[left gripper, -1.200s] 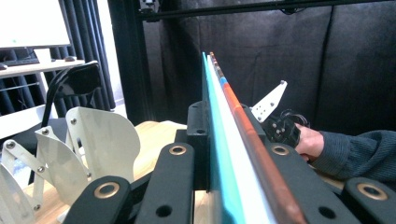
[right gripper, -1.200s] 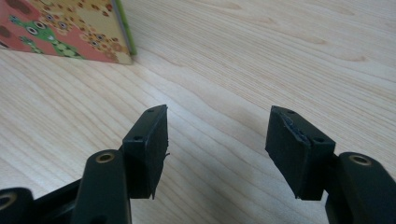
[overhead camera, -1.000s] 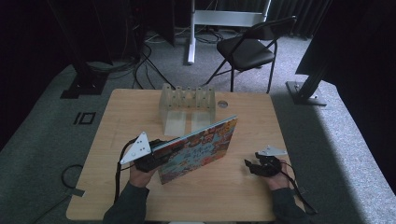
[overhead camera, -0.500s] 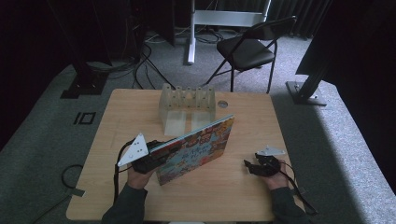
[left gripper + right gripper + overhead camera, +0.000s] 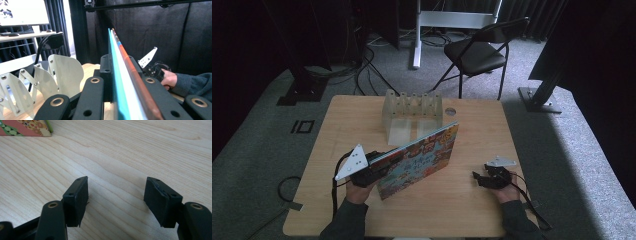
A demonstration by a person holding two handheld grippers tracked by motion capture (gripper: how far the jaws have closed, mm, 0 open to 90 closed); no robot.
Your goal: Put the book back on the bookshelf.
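You are clamping the left gripper on the picture book, its jaws pressing the cover from both sides at the book's near left corner. You are holding the book on edge, tilted, with its colourful cover facing you and its far corner reaching toward the white slotted rack that is standing behind it on the wooden table. In the left gripper view the book is running straight up between the black jaws, with the rack to its left. Your right gripper is resting on the table well to the right of the book, its jaws spread apart and gripping nothing; bare wood is lying between them.
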